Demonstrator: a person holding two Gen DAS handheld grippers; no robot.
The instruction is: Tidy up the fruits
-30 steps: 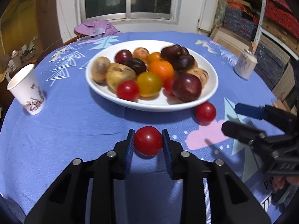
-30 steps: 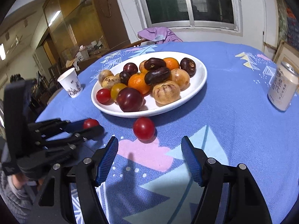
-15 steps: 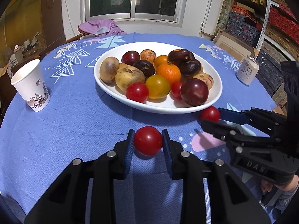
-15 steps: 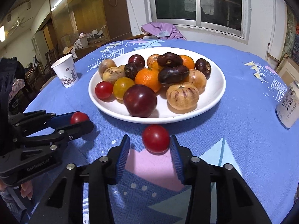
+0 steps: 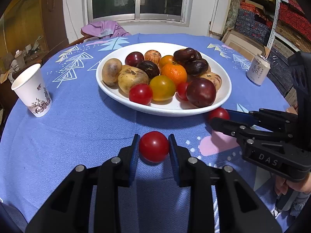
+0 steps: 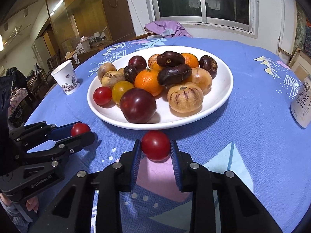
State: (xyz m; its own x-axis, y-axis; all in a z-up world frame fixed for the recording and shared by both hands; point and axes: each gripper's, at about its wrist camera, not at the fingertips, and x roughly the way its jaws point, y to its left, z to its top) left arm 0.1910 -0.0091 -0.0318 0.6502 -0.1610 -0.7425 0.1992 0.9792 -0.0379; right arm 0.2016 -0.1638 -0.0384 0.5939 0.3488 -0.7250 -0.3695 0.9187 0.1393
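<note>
Now we're gripping one red tomato (image 5: pixel 154 146) in the left gripper (image 5: pixel 154 149), another tomato (image 6: pixel 155 145) in the right gripper (image 6: pixel 155 151), jaws narrow, near the plate (image 5: pixel 223 89).

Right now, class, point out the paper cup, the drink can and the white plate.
paper cup (image 5: pixel 32 91), left wrist view, on its side wall.
drink can (image 5: pixel 258 70), left wrist view, on its label.
white plate (image 6: pixel 219 89), right wrist view, on bare rim.

Plate (image 5: pixel 223 95) of fruit mid-counter (image 5: pixel 68 139); cup (image 5: pixel 32 91) left, can (image 5: pixel 258 69) right, two tomatoes (image 5: pixel 154 146) (image 5: pixel 218 113) in front of plate.
</note>
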